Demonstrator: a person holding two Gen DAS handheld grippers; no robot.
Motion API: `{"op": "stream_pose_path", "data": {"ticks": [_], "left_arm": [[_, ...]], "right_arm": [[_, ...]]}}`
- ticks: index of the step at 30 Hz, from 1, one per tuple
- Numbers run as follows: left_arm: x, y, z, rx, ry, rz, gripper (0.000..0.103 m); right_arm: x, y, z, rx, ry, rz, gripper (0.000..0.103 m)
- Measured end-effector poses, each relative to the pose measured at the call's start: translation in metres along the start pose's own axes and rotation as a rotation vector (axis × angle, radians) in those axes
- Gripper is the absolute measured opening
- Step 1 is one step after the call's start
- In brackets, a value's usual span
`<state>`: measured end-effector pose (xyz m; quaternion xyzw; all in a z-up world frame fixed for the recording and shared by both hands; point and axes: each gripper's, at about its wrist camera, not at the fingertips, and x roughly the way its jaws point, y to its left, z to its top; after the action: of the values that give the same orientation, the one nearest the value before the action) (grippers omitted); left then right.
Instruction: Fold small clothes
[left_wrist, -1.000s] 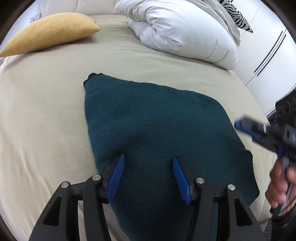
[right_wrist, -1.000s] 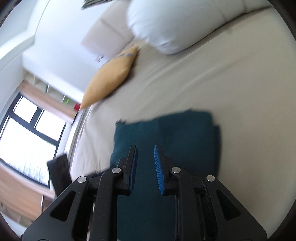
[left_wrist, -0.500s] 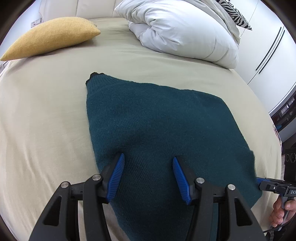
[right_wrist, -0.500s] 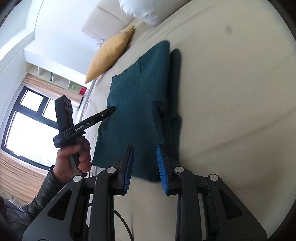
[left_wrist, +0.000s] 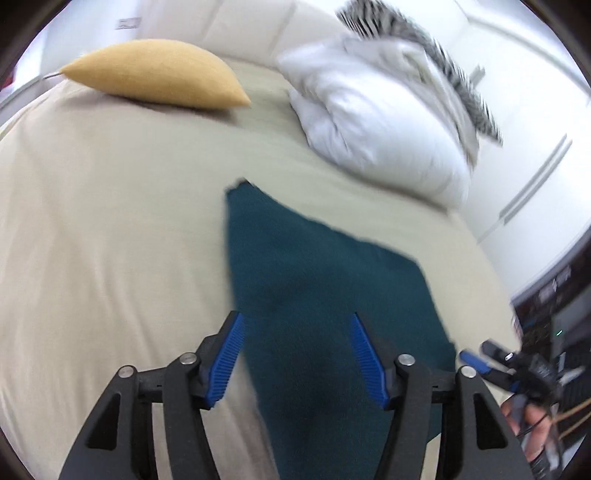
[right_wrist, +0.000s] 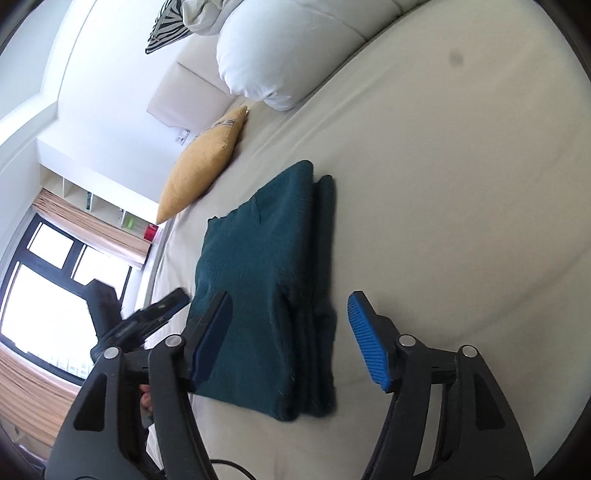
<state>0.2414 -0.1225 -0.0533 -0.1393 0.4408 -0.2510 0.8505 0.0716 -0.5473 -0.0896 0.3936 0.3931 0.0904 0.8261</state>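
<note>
A dark teal knitted garment (left_wrist: 325, 291) lies folded flat on the beige bed (left_wrist: 110, 240). In the right wrist view the garment (right_wrist: 258, 277) shows stacked folded layers along its right edge. My left gripper (left_wrist: 295, 354) is open and empty, held above the garment's near end. My right gripper (right_wrist: 290, 332) is open and empty, its fingers astride the garment's near right part, above it. The right gripper also shows at the left wrist view's right edge (left_wrist: 476, 358). The left gripper shows blurred in the right wrist view (right_wrist: 162, 310).
A mustard cushion (left_wrist: 155, 75) lies at the bed's far left. A white duvet (left_wrist: 380, 122) with a zebra-print pillow (left_wrist: 413, 55) is heaped at the far right. White cupboards (left_wrist: 535, 155) stand to the right. A window (right_wrist: 48, 288) is beyond the bed's left side.
My right gripper has opened from nearly shut to wide open and moved in over the garment's near right part. My left gripper has pulled back and up, still open.
</note>
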Motion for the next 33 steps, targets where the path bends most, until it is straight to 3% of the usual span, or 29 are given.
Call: {"op": "stream_pose_path", "data": {"ticks": [4,8,11,14,16,17,18,21,28,30,33], "left_arm": [[0.009,0.023,0.0,-0.077,0.06,-0.017,0.065],[0.028,0.027,-0.013,-0.135,0.139,-0.081,0.067],[0.044,0.02,-0.026,-0.129,0.201,-0.095,0.068],[0.047,0.017,-0.033,-0.13,0.208,-0.108,0.071],[0.05,0.017,-0.033,-0.126,0.215,-0.109,0.069],[0.051,0.016,-0.033,-0.115,0.221,-0.102,0.067],[0.053,0.013,-0.032,-0.098,0.229,-0.094,0.059],[0.058,0.006,-0.03,-0.07,0.25,-0.072,0.053],[0.051,-0.005,-0.028,-0.03,0.268,-0.014,0.041],[0.041,-0.011,-0.03,0.004,0.258,0.016,0.038],[0.015,-0.021,-0.037,0.059,0.225,0.053,0.037]], "right_arm": [[0.018,0.003,0.007,0.005,0.05,-0.026,0.067],[0.039,0.014,0.012,-0.015,0.093,-0.016,0.068],[0.058,0.01,0.017,0.001,0.134,-0.081,0.068],[0.066,0.01,0.02,0.002,0.131,-0.071,0.067],[0.072,0.015,0.019,-0.021,0.14,-0.08,0.061],[0.077,0.018,0.017,-0.041,0.155,-0.1,0.053],[0.081,0.02,0.016,-0.061,0.166,-0.132,0.046],[0.084,0.02,0.014,-0.066,0.173,-0.16,0.035],[0.088,0.049,0.005,-0.189,0.159,-0.32,0.025],[0.084,0.073,-0.005,-0.287,0.127,-0.397,0.023],[0.072,0.104,-0.02,-0.37,0.09,-0.421,0.022]]}}
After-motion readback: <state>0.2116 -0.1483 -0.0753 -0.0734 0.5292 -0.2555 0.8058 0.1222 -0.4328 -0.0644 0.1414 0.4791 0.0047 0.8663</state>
